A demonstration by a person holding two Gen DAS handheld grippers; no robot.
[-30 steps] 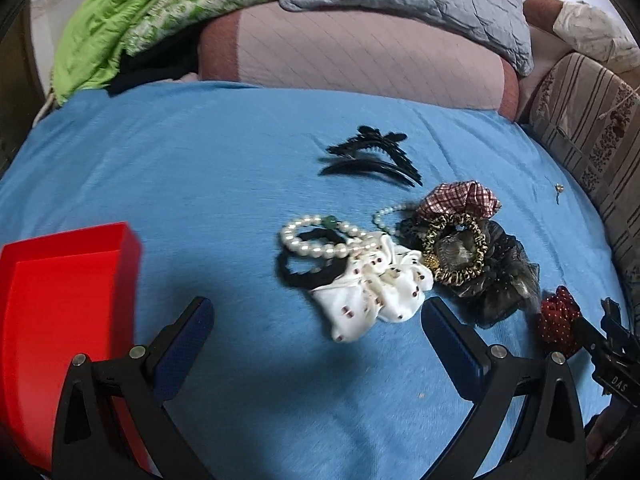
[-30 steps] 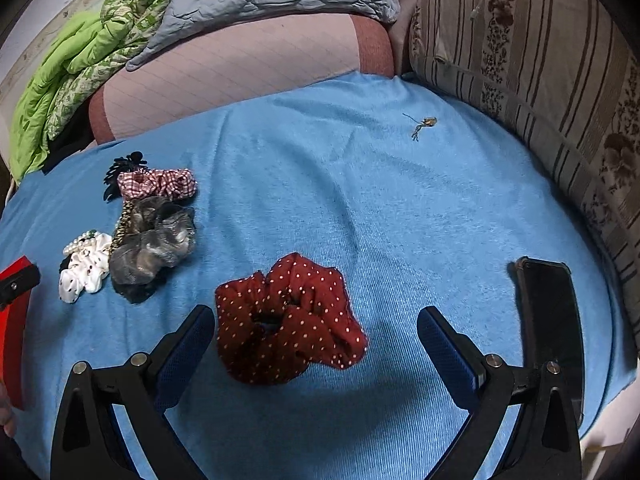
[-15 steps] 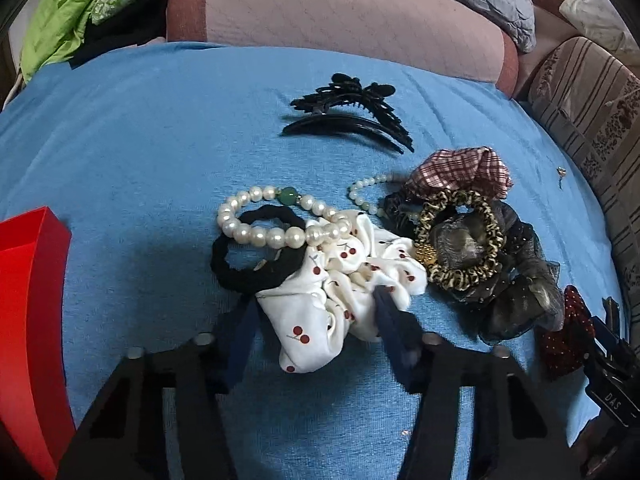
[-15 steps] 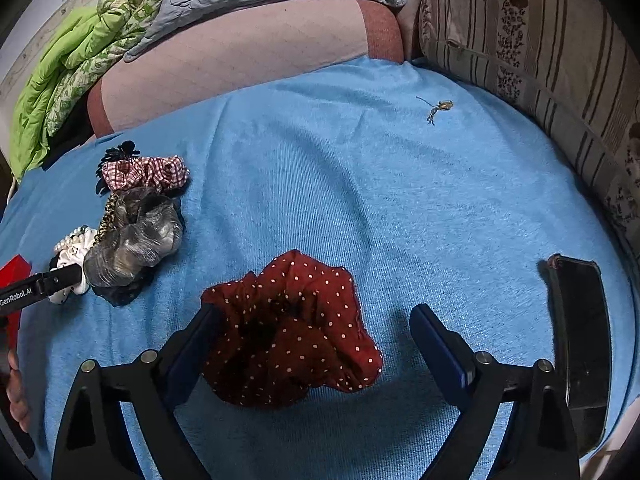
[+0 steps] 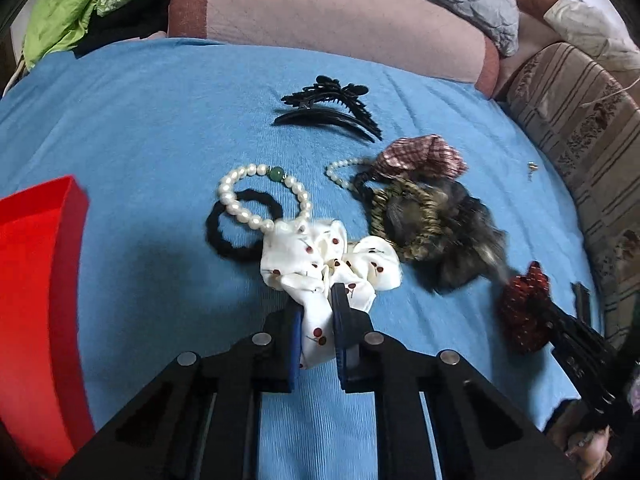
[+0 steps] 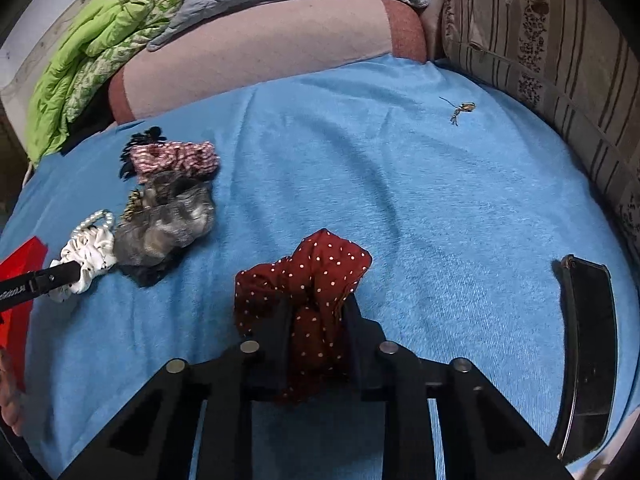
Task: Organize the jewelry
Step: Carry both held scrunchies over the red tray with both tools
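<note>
Both grippers' jaws have just been closing onto scrunchies.
Left gripper [image 5: 316,304] pinches white cherry scrunchie [image 5: 320,256]; right gripper [image 6: 316,312], angled downward, pinches red dotted scrunchie [image 6: 312,272].

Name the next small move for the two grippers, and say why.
Probably lift both together. The left gripper, jaws just closed, pinches the white cherry scrunchie; the right gripper likewise pinches the red dotted scrunchie. Both scrunchies lie on the blue cover; the red tray waits left.
</note>
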